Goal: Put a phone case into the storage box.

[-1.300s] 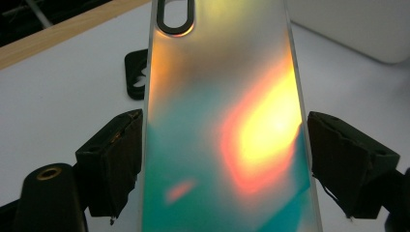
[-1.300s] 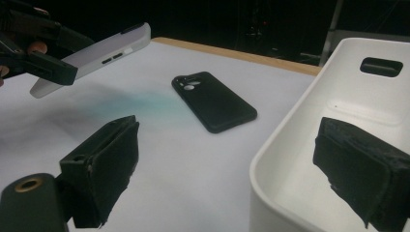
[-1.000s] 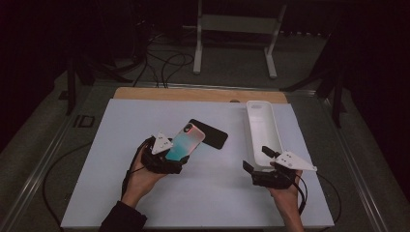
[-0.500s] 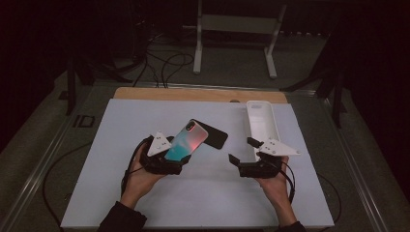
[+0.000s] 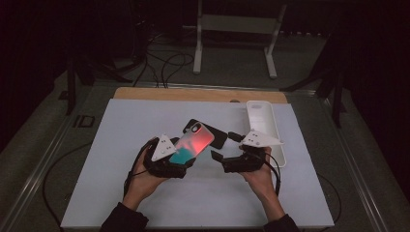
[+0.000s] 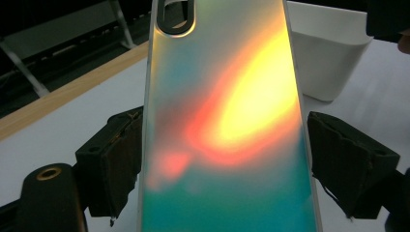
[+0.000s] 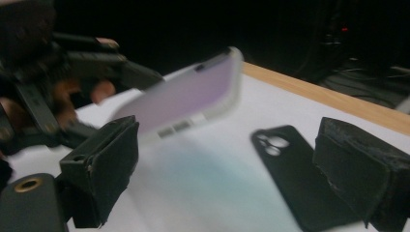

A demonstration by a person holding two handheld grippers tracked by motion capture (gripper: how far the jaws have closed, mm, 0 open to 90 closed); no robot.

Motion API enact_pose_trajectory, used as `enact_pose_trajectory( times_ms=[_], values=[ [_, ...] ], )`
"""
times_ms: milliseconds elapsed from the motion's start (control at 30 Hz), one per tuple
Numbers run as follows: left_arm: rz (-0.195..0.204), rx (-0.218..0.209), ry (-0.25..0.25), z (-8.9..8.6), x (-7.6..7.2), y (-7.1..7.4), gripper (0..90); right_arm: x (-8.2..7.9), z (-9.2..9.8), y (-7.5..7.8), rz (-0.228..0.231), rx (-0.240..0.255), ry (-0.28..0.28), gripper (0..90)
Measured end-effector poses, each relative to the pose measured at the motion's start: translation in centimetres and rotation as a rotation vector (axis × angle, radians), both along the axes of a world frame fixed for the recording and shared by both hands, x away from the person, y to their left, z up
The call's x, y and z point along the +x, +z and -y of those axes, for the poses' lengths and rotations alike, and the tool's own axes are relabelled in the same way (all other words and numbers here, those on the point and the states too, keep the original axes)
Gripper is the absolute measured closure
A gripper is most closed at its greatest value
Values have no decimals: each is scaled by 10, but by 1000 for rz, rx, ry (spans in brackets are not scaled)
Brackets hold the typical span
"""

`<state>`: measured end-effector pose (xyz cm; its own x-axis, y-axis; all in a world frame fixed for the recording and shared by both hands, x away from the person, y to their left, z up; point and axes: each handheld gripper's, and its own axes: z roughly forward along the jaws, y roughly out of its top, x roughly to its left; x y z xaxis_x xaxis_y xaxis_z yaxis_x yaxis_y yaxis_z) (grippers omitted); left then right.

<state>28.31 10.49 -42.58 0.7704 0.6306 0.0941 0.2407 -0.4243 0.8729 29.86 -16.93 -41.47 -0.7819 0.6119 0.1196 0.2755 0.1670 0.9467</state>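
Left gripper (image 5: 186, 162) clamping iridescent phone case (image 5: 192, 147) by its long edges, holding it tilted above the desk (image 5: 121, 145), right gripper (image 5: 217, 157) gaping empty just beside it, black case (image 7: 290, 169) lying beneath

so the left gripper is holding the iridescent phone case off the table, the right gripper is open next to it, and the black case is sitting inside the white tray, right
Not quite: the black case lies flat on the white table, outside the white tray, as the high view shows. The rest holds: the left gripper holds the iridescent phone case off the table, and the right gripper is open beside it.
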Motion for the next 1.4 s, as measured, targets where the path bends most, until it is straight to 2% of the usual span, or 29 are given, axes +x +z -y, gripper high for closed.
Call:
enact_pose_trajectory(
  times_ms=[300, 533, 600, 667, 700, 767, 800, 833, 900, 1033, 1167, 1400],
  values=[
    [5, -2, -23, 7, -4, -1, 171, 8, -21, 4, -57, 20, 41, 90],
    [16, -5, -38, 11, -7, 0, 171, 13, -28, 1, -143, 43, 71, 168],
    [18, -9, -37, 12, -7, 0, 171, 13, -29, 1, -158, 46, 90, 226],
    [22, -13, -37, 12, -7, 0, 171, 13, -30, 1, -165, 48, 92, 233],
    [23, -15, -37, 12, -8, 1, 171, 13, -31, 1, -179, 56, 92, 291],
    [25, -15, -35, 12, -8, 1, 171, 13, -32, 1, -193, 66, 110, 341],
    [26, -14, -33, 12, -8, 0, 171, 13, -34, 2, -206, 57, 105, 381],
    [26, -14, -33, 12, -8, 0, 171, 13, -34, 2, -206, 57, 105, 381],
    [19, -13, -27, 12, -6, -2, 171, 13, -39, 4, -248, 38, 85, 459],
    [15, -11, -27, 13, -6, -3, 172, 15, -44, 5, -274, 49, 85, 546],
    [14, -2, -29, 13, -6, -4, 172, 15, -50, 5, -291, 57, 103, 621],
    [13, 4, -29, 13, -6, -4, 173, 15, -54, 5, -295, 44, 93, 732]
  ],
)
